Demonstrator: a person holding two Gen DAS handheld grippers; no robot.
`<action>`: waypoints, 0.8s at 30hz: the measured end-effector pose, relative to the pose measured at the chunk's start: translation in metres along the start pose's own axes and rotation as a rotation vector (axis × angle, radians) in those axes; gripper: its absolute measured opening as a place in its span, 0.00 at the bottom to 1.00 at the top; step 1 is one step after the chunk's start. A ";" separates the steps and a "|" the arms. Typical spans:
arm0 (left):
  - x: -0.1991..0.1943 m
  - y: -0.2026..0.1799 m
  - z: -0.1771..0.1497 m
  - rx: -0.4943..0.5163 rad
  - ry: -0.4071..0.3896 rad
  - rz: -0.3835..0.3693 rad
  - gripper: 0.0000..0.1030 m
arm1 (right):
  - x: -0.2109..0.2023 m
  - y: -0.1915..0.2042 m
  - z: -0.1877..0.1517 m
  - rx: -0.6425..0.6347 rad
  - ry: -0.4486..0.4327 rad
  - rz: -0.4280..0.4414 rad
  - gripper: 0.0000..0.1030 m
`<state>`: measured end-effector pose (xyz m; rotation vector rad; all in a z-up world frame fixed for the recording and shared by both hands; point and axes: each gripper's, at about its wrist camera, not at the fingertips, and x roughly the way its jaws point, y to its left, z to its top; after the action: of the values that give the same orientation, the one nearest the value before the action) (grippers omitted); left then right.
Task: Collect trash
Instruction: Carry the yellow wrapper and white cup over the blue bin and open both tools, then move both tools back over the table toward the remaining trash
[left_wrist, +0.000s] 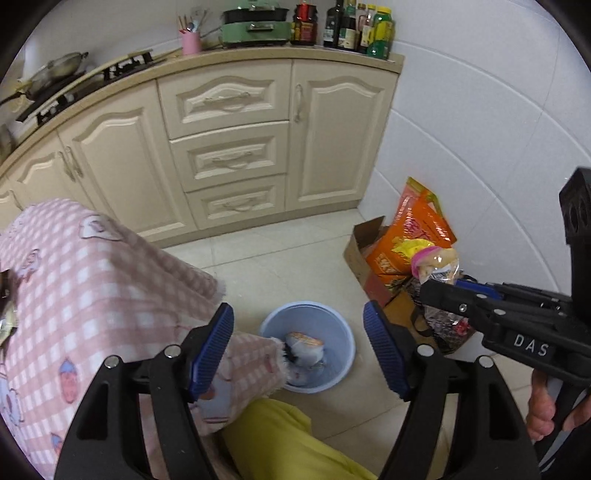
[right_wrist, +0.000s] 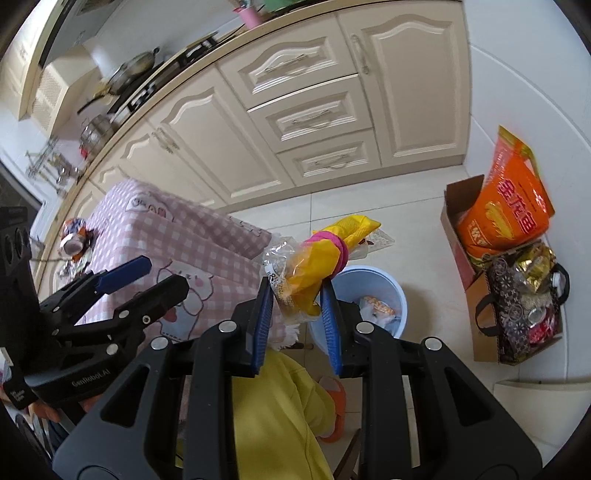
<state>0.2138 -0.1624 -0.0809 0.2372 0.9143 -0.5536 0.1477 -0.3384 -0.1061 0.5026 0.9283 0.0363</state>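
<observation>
A crinkled, glossy plastic wrapper (right_wrist: 295, 273) contrasts with the smooth matt plastic bin (left_wrist: 332, 325), soft checked cloth (left_wrist: 110, 277), glossy floor tiles (left_wrist: 295, 251), and ribbed blue gripper pads (left_wrist: 212, 350).

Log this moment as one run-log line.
step: carry trash to bin | right claw: shut on yellow wrapper | left claw: open, empty | blue bin: on floor, holds trash
</observation>
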 end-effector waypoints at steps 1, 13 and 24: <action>-0.001 0.002 0.000 -0.007 0.001 0.007 0.69 | 0.000 0.005 0.001 -0.012 -0.004 0.003 0.27; -0.020 0.027 -0.006 -0.069 -0.031 0.040 0.70 | -0.007 0.030 0.005 -0.068 -0.041 -0.004 0.62; -0.040 0.049 -0.014 -0.117 -0.058 0.053 0.70 | -0.012 0.058 0.003 -0.116 -0.049 0.004 0.62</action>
<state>0.2112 -0.1015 -0.0588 0.1387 0.8790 -0.4541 0.1529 -0.2908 -0.0702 0.3964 0.8723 0.0811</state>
